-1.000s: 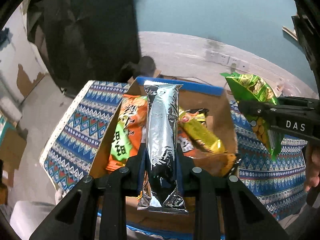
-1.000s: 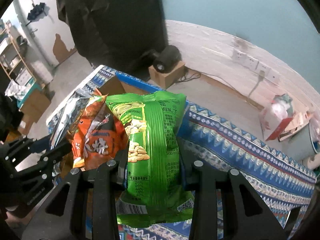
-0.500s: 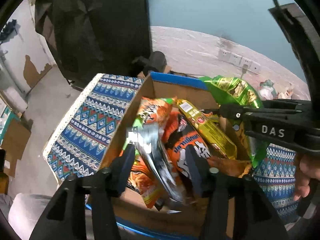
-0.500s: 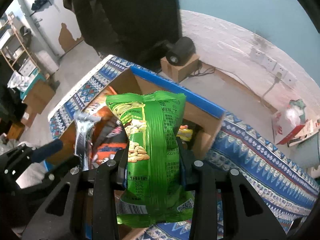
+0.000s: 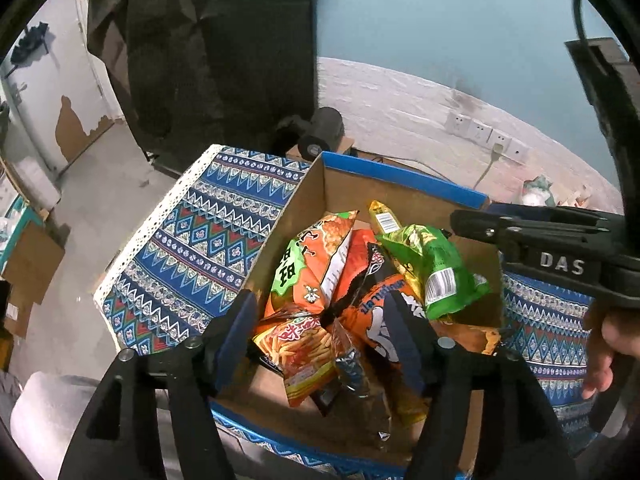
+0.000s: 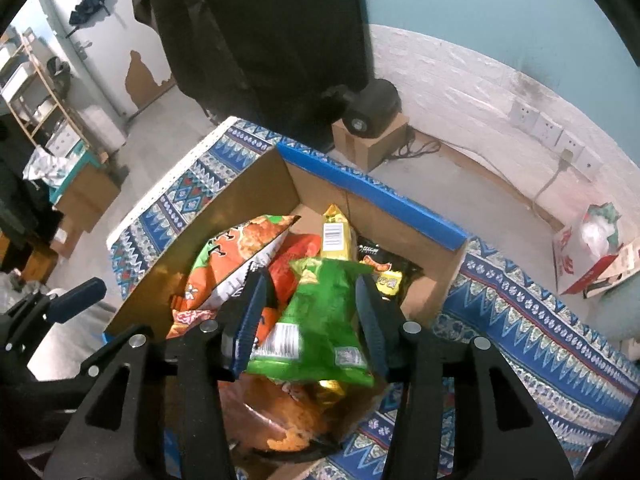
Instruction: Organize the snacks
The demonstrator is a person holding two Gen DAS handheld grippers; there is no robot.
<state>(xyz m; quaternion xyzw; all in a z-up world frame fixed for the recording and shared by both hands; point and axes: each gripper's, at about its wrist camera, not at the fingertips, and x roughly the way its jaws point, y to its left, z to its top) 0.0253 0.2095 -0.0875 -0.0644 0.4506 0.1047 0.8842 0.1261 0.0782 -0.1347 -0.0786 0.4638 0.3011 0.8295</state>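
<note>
Cardboard box [image 5: 308, 196] on the patterned cloth [image 5: 192, 248] is holding the snacks, and we are watching both grippers hanging over it. Our left gripper [image 5: 324, 328] has just been opening, its jaws clear of the silver packet [image 5: 356, 372] lying among the orange bags [image 5: 316, 264]. Our right gripper [image 6: 312, 320] has just been opening too, its pads off the green bag [image 6: 320, 320] resting between them on the pile.

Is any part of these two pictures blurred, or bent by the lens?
Right wrist view: the green bag is slightly smeared by motion, its barcode unsharp; the blue box rim stays crisp. Left wrist view: mostly sharp. Both views: fisheye bends the wall line, and the corners are black.
</note>
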